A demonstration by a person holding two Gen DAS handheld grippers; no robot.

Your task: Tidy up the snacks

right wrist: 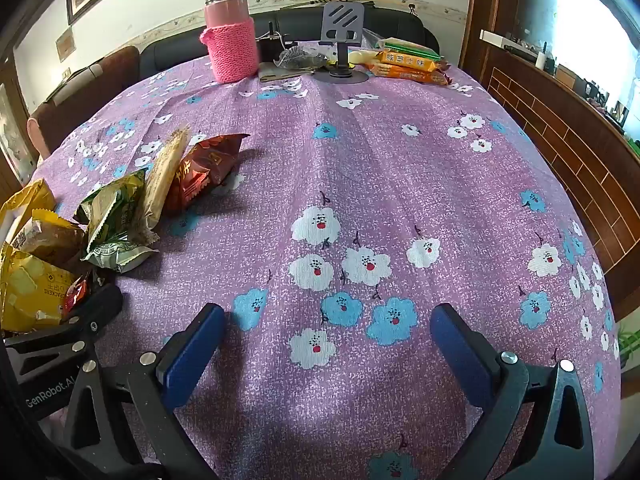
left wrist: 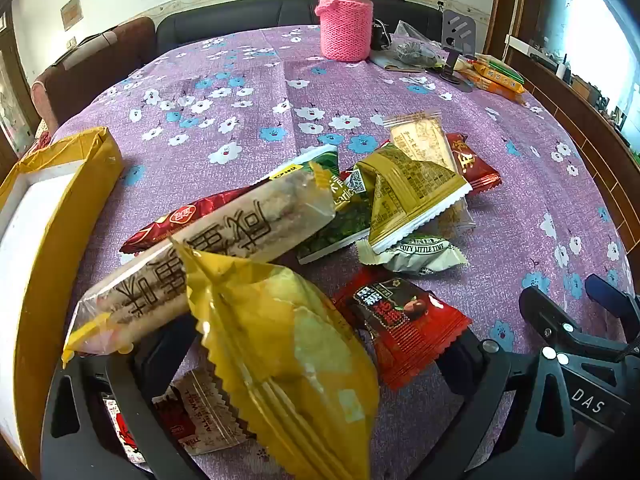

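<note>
Left tongs grip yellow cracker packet; right tongs agape, unloaded. Yellow box beside snack pile, inside looks white.

The tabletop wore a purple cloth printed with white and blue flowers. At its far edge stood a pink flask in a knitted pink sleeve, and just beside it a grey phone stand on a round base, with a clear plastic bag between them. Orange biscuit packets lay stacked next to the stand. On the left side sat a yellow cardboard box, open at the top. Near it lay a loose heap of snack packets, overlapping one another: a dark red one, an olive one, a green one, a pale one marked COZY LITTLE TIME, and a red packet flat on the cloth.
</note>
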